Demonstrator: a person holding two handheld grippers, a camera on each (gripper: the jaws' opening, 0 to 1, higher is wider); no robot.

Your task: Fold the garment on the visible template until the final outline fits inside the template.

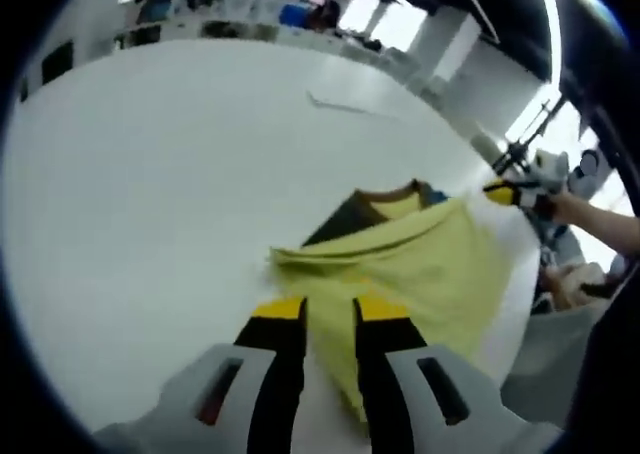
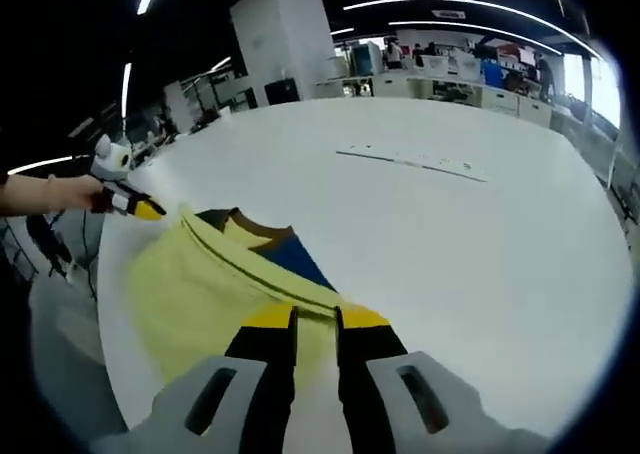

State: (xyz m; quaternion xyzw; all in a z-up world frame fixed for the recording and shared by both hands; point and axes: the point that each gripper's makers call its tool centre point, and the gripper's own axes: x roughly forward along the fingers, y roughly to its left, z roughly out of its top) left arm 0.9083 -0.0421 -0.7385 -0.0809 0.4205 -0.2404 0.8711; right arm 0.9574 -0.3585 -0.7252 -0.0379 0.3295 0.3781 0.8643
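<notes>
Yellow knit fabric, a short-sleeved garment (image 1: 420, 259) with dark brown collar and blue patch near the neck, lies on the big white round table (image 1: 150, 194), partly lifted and stretched between 2 tools. Left gripper (image 1: 329, 309), black jaws with yellow tips, looks clenched on 1 corner of the garment edge: cloth runs between the jaws and a fold bunches right at the tips. Right gripper (image 2: 315, 319), same build, jaws nearly together, pinches the opposite edge where a dark seam line crosses the tips; judged grasping, though the contact itself is partly hidden by the tips. In the left gripper view the other tool shows far right at the garment's far corner, held by a person's hand (image 1: 590, 212); in the right gripper view the other tool sits far left at the far corner too. Holding both ends of 1 edge likely keeps the cloth taut so it can be carried over as a straight fold. Garment sits near the table's rim, collar end away from each camera, body spread toward the jaws. A thin pale strip (image 2: 415, 161) lies well apart on the table. No clear template outline can be made out under the cloth. Fold looks mid-way, not finished.
</notes>
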